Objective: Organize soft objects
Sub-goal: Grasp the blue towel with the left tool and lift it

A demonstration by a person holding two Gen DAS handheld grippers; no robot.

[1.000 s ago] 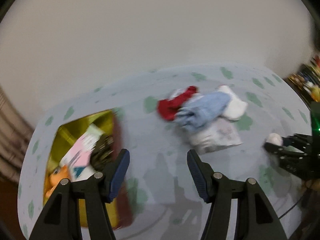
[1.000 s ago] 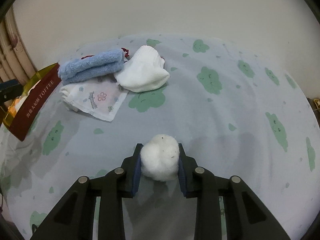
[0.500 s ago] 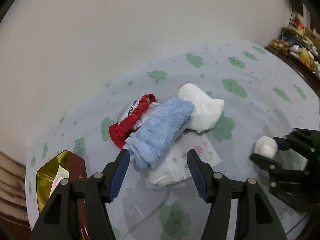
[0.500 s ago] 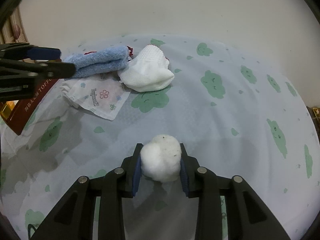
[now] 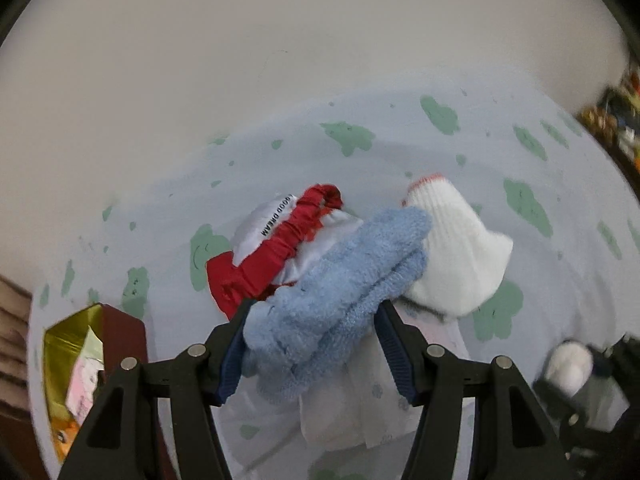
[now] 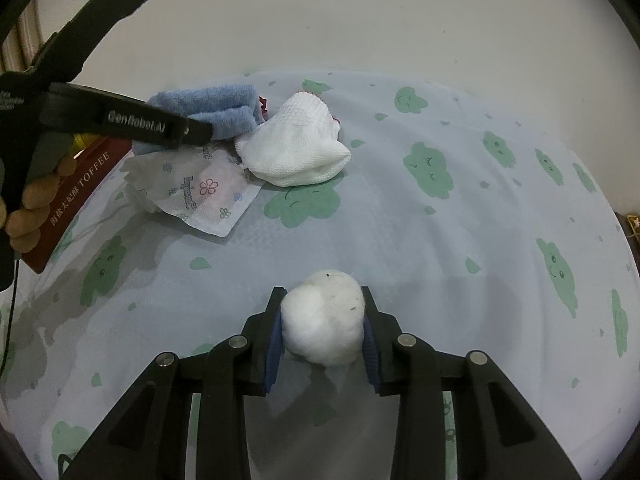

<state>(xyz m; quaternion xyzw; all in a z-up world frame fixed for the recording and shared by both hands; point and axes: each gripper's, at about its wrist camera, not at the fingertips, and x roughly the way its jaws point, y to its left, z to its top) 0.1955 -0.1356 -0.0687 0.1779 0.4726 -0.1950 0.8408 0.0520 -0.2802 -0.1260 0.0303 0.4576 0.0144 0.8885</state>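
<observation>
A folded blue towel (image 5: 340, 284) lies on a pile with a red-and-white satin cap (image 5: 280, 240), a white sock (image 5: 452, 248) and a flowered tissue pack (image 5: 360, 408). My left gripper (image 5: 314, 350) is open, its fingers on either side of the towel's near end. My right gripper (image 6: 322, 336) is shut on a white cotton ball (image 6: 324, 320) just above the cloth. In the right wrist view the towel (image 6: 216, 108), sock (image 6: 296, 148) and tissue pack (image 6: 192, 192) lie at the far left, with the left gripper's finger (image 6: 152, 124) over them.
A dark red toffee box (image 5: 92, 352) with a gold inside holds several items at the left; it also shows in the right wrist view (image 6: 76, 196). The table wears a pale blue cloth (image 6: 440, 240) with green clouds. A white wall stands behind.
My left gripper swung right from the box to the pile and closed in until its open fingers straddle the blue towel. My right gripper stayed put with the cotton ball.
</observation>
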